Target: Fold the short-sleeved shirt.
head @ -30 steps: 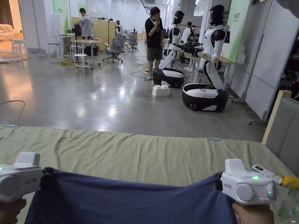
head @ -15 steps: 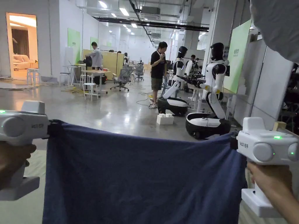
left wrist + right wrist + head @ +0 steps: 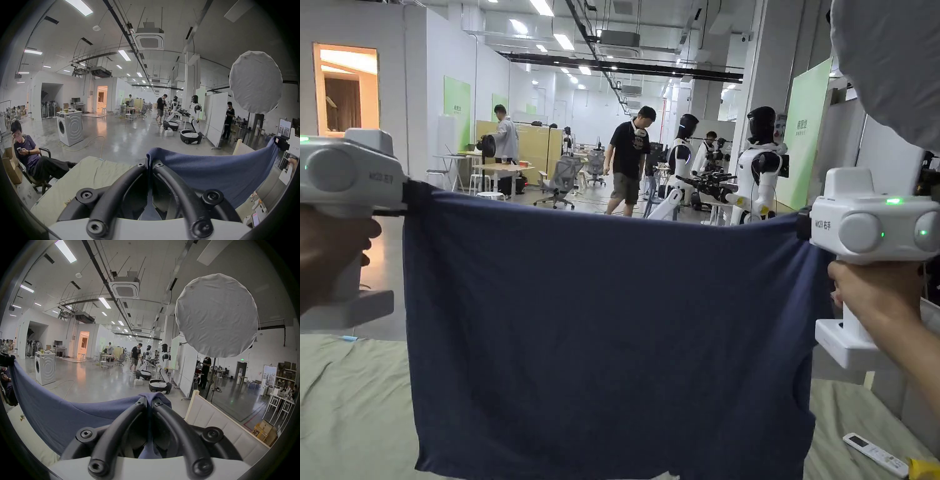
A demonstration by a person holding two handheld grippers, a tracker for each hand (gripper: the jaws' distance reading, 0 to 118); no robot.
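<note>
A dark blue shirt point(image 3: 612, 337) hangs stretched in the air between both grippers, its lower part dropping toward the bed. My left gripper point(image 3: 407, 190) is shut on the shirt's upper left corner, my right gripper point(image 3: 802, 224) is shut on its upper right corner. In the left gripper view the jaws meet at the left gripper point(image 3: 150, 163) with blue shirt point(image 3: 211, 175) cloth pinched between them. The right gripper point(image 3: 148, 401) likewise pinches a bunch of the shirt point(image 3: 56, 412), which sweeps off to the left.
An olive sheet covers the bed point(image 3: 350, 412) below the shirt. A white remote point(image 3: 875, 454) lies on it at the lower right, beside a padded headboard point(image 3: 211, 417). A large round white lamp cover point(image 3: 217, 316) hangs above right. Humanoid robots point(image 3: 759, 169) and people stand beyond.
Both grippers have risen from just above the bed to about head height, lifting the shirt so it hangs full length. The head view has tilted upward.
</note>
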